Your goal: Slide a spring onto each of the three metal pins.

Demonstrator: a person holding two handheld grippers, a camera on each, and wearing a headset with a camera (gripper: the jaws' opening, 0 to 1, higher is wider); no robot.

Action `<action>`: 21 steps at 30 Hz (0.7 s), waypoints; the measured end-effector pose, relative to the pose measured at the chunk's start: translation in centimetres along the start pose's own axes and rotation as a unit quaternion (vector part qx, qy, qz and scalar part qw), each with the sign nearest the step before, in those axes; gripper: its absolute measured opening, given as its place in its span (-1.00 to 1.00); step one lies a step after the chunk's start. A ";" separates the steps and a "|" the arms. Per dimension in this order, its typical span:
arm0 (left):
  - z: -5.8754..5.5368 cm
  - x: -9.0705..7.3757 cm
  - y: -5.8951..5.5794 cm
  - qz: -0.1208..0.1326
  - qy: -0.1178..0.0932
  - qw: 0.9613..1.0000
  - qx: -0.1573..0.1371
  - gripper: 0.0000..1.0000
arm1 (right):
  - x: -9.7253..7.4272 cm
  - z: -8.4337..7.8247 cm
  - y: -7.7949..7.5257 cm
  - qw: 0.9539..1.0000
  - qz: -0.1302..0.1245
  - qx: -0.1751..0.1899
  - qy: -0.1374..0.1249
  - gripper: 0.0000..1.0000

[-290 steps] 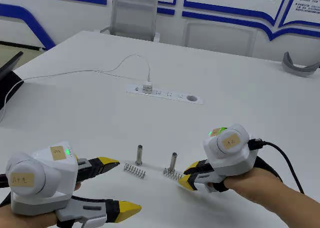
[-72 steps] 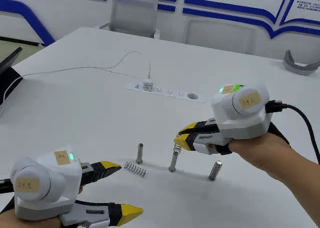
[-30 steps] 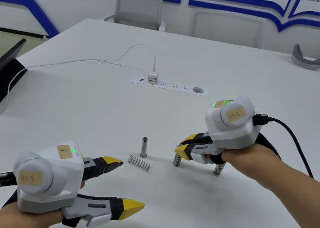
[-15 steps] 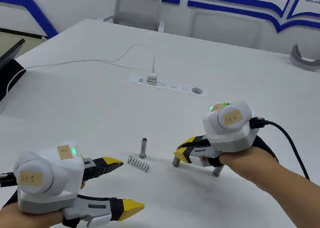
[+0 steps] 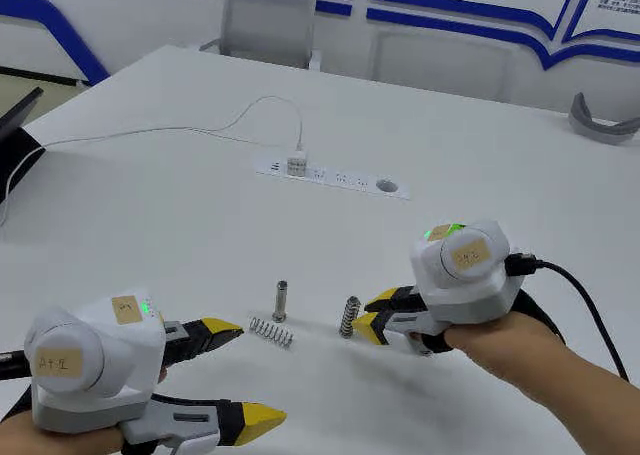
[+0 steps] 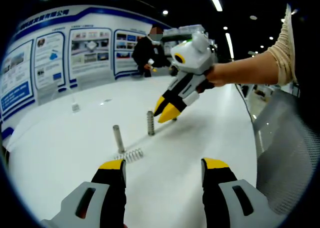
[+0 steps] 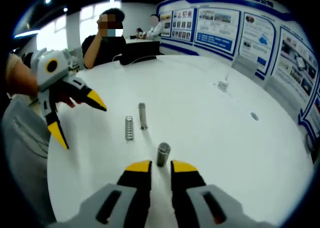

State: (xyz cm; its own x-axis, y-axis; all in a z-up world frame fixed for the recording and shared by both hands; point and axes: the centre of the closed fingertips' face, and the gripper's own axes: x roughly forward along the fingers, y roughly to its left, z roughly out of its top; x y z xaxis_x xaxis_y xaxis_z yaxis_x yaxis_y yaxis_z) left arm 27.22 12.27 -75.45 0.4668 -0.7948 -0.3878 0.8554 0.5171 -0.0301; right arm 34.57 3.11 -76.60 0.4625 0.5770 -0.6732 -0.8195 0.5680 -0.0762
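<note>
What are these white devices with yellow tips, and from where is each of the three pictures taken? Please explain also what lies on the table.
There is no robot here: a person holds one handheld gripper in each hand. The wide picture comes from a camera on the person's headset, and each round picture from a camera on one gripper. The left gripper and the right gripper are both open and hold nothing. On the white table stand a bare metal pin and a pin wearing a spring. A loose spring lies beside the bare pin.
</note>
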 end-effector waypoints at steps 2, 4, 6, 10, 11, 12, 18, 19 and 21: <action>0.1 0.0 -0.1 0.000 0.000 1.000 0.001 0.24 | 0.0 -0.3 0.2 1.000 0.001 0.001 0.002 -0.68; 0.2 0.0 -0.1 -0.001 0.000 1.000 0.002 0.24 | -0.1 -0.5 0.5 1.000 0.003 0.000 0.003 -0.68; 0.2 0.0 -0.1 0.000 0.000 1.000 0.002 0.24 | -0.1 -0.6 0.9 1.000 0.005 0.000 0.004 -0.68; 0.2 -0.1 -0.1 0.001 0.000 1.000 0.003 0.24 | 0.0 -0.6 1.7 1.000 0.012 0.000 0.002 -0.68; 0.2 -0.1 0.0 0.001 0.000 1.000 0.004 0.24 | 0.0 -0.6 2.0 1.000 0.014 -0.001 0.002 -0.68; 0.2 -0.1 0.0 0.002 0.000 1.000 0.004 0.24 | 0.2 -0.6 2.3 1.000 0.018 -0.002 0.002 -0.68; 0.2 -0.2 0.0 0.003 0.000 1.000 0.005 0.24 | 1.2 0.0 3.9 0.999 0.036 -0.010 0.001 -0.68; 0.2 -0.2 0.1 0.004 0.000 1.000 0.005 0.24 | 1.4 0.3 4.2 0.999 0.040 -0.011 -0.002 -0.68; 0.1 -0.2 0.1 0.004 0.000 1.000 0.004 0.24 | 1.7 0.6 4.5 0.999 0.045 -0.012 -0.005 -0.68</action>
State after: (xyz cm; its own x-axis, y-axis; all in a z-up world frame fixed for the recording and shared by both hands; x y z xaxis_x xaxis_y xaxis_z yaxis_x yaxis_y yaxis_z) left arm 27.25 12.46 -75.24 0.4742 -0.7900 -0.3886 0.8532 0.5212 -0.0185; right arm 31.91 7.03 -77.66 0.3899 0.6303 -0.6713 -0.8656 0.4995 -0.0337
